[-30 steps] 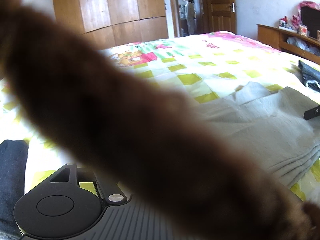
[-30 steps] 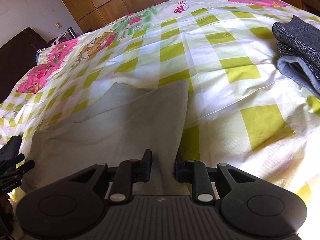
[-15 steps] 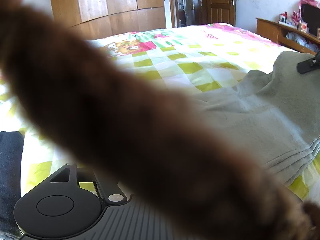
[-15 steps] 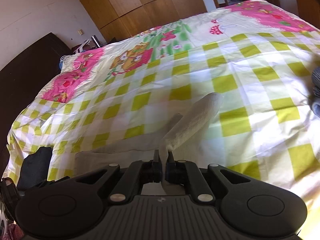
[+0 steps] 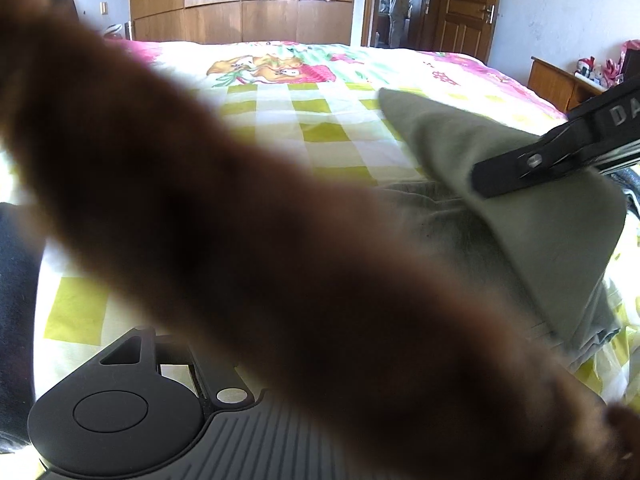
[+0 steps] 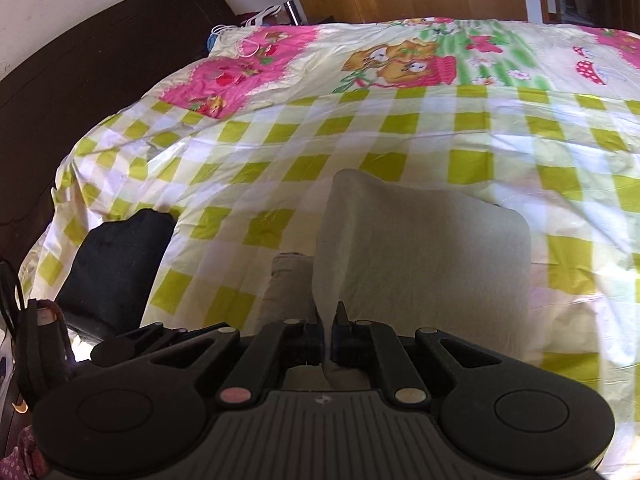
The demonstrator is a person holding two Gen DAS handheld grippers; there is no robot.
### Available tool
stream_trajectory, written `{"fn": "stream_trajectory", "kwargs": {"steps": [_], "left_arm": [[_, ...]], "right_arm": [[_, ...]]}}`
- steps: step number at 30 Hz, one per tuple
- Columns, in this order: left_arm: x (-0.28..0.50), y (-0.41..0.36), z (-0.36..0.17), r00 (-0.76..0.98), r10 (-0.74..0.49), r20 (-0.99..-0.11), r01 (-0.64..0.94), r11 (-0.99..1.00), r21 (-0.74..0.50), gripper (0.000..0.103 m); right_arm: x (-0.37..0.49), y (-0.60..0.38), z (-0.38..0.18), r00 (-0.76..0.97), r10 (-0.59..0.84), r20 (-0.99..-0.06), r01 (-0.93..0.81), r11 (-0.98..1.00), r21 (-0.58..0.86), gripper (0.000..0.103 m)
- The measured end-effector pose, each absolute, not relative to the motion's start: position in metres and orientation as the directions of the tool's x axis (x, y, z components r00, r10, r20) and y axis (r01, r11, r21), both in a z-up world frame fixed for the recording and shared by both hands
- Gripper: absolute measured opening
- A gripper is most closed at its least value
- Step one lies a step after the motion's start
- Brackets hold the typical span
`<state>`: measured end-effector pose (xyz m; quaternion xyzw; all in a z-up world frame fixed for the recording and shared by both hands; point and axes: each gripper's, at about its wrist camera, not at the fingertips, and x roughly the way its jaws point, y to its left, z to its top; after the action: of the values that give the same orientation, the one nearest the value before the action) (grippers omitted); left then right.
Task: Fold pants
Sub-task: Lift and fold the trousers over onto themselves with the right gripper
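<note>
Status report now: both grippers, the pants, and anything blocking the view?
Right gripper shut on pants, flap lifted above the bed. Left gripper: fingers hidden, state unknown. Brown blurred object covers most of left wrist view.

the pants [image 6: 420, 264] are a pale grey-beige, plain, no print. the bedsheet [image 6: 400, 136] under them is a check of lime-yellow and white squares, with bright pink patches, green stripes and orange cartoon animals toward its far side. a folded garment [image 6: 120, 264] at the bed's edge is black. both grippers are matte black plastic, the right gripper [image 6: 327, 330] with small silvery pins. the headboard [image 6: 80, 92] is very dark brown. the wardrobe [image 5: 240, 0] and door [image 5: 466, 4] are warm honey wood, the walls white. a blurred brown shape [image 5: 240, 220] crosses the left view.
</note>
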<state>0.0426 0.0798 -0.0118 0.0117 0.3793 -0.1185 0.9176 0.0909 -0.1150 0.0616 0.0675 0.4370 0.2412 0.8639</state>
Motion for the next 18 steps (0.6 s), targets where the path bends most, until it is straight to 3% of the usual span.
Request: {"fn": "stream_trajectory", "kwargs": {"steps": [11, 13, 18], "left_arm": [[0.039, 0.086, -0.011, 0.689, -0.246, -0.681, 0.236, 0.965, -0.110, 0.057], [0.041, 0.083, -0.014, 0.668, -0.261, -0.697, 0.256, 0.960, -0.115, 0.049], [0.038, 0.088, -0.011, 0.680, -0.276, -0.680, 0.256, 0.958, -0.132, 0.051]], "right_arm": [[0.090, -0.059, 0.041, 0.450, 0.436, -0.779, -0.418, 0.874, 0.248, 0.022], [0.088, -0.051, 0.045, 0.457, 0.437, -0.775, -0.437, 0.869, 0.232, 0.022], [0.093, -0.039, 0.038, 0.424, 0.441, -0.791, -0.431, 0.866, 0.252, 0.027]]}}
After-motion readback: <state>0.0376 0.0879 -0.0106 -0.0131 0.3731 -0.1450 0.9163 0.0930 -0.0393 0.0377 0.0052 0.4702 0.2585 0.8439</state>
